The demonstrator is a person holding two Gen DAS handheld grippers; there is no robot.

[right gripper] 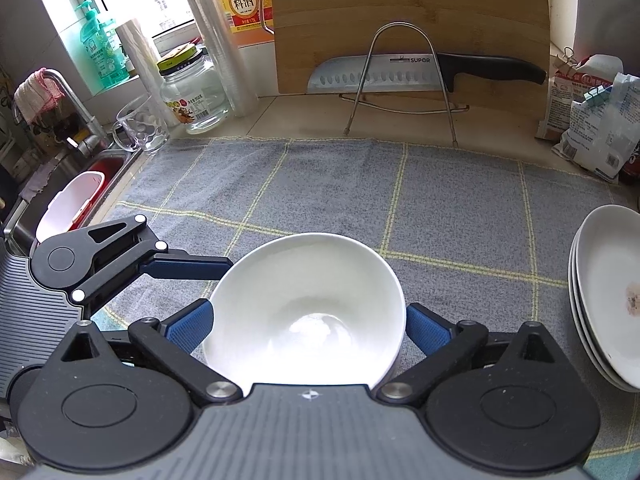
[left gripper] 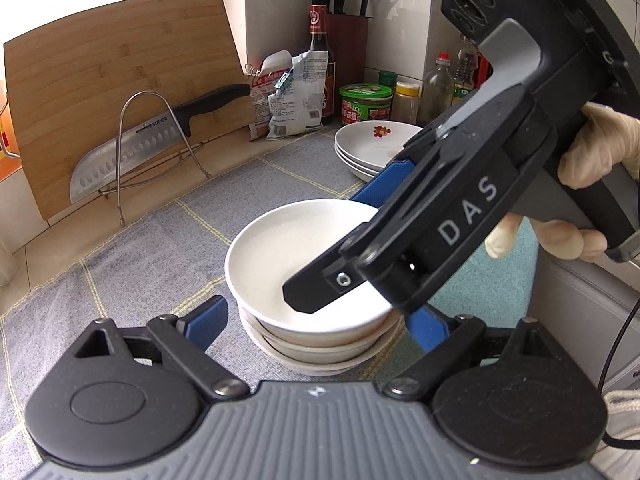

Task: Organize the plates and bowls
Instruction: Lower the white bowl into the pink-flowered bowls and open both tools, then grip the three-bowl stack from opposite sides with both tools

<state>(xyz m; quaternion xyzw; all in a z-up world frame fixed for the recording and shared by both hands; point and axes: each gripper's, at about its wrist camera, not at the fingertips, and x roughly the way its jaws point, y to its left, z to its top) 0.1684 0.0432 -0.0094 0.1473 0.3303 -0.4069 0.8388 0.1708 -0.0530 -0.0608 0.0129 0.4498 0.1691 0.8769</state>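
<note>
The stack of bowls is white and shiny, with three bowls nested one inside the other. It sits on a grey cloth with thin yellow lines. The top bowl is smooth and has nothing in it.

The stack is right between the blue fingers of both grippers. The right gripper has its fingers wide apart, one on each side of the top bowl, very close to its rim but not squeezing it. The left gripper also has its fingers apart around the stack, and they do not press on it. A gloved hand holds the right gripper.

To the right of the right gripper is a pile of white plates; the top one has a small brown spot. Ahead of the grippers, past the cloth, a wooden cutting board leans on the wall. A big knife rests on a wire rack in front of it. Far to the left are a glass jar, a glass cup and the sink. To the right are food bags.

In the left wrist view, the right gripper's body covers part of the top bowl and part of the plates.
</note>
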